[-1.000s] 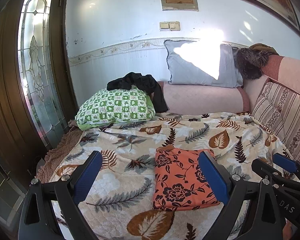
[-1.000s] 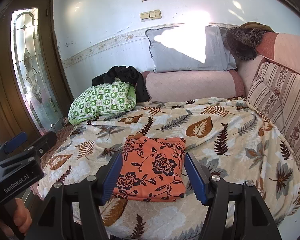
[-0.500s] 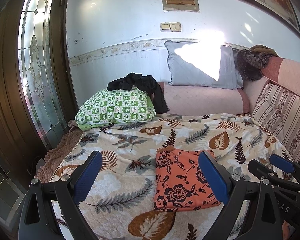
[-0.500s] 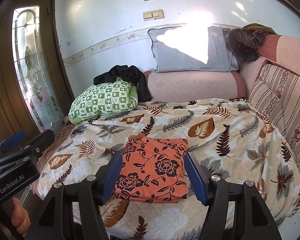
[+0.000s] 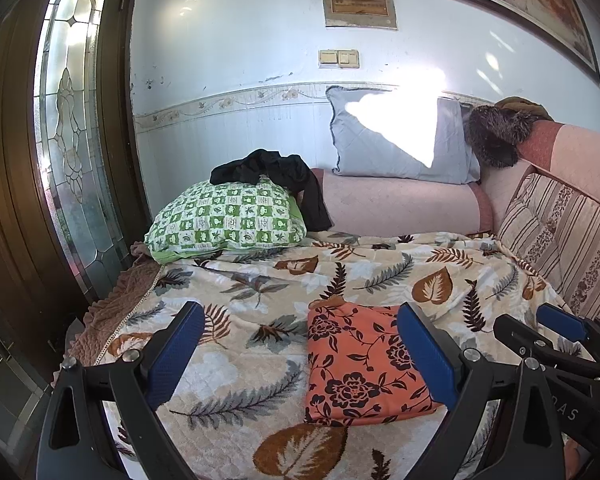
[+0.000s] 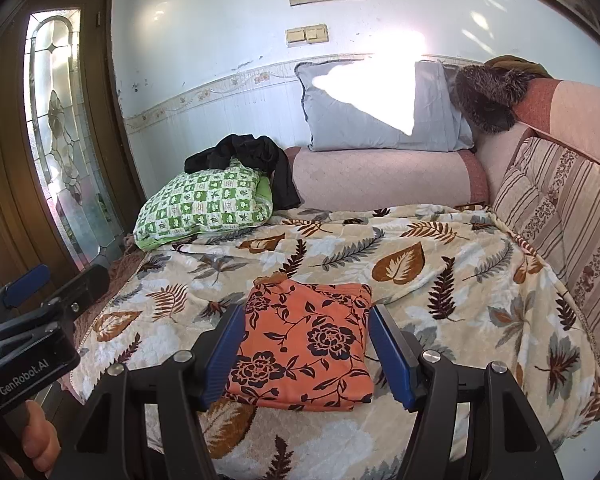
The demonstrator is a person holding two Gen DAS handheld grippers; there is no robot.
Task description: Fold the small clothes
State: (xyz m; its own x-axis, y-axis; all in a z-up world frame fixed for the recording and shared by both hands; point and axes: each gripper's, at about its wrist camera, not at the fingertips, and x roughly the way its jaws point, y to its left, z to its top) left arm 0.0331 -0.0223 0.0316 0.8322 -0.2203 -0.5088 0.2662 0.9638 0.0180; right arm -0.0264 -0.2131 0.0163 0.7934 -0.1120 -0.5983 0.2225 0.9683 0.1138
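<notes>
Both my hands are holding their claws above the near edge of the bed, each pointing forward and tilted downward.

My left gripper point(image 5: 298, 350) is standing wide open, blue pads far apart with nothing between them; it is hovering over the leaf-patterned cream blanket point(image 5: 364, 272), near its front left part. My left hand point(image 6: 36, 436) is wrapping the handle at the lower left corner of the right view.

My right gripper point(image 6: 306, 354) is standing open at a middling width, gripping nothing. The folded orange cloth with dark flower print point(image 6: 306, 340) is showing between its blue pads in the right view, but the pads are floating above it, not pressing on it.

The cloth is lying flat as a tidy rectangle on the blanket, toward the front edge of the bed, about midway across. In the left view it point(image 5: 360, 360) is sitting partly behind my left claw's right pad.

Surface and room: a green-and-white checked pillow point(image 6: 202, 204) is resting at the far left corner of the bed, a crumpled black garment point(image 6: 256, 160) draping over its top. A grey pillow point(image 6: 380, 108) is leaning on the white wall above a pink bolster point(image 6: 380, 176). A striped cushion point(image 6: 560, 200) is lining the right edge. A dark wooden door with leaded glass point(image 5: 68, 140) is standing at left.
</notes>
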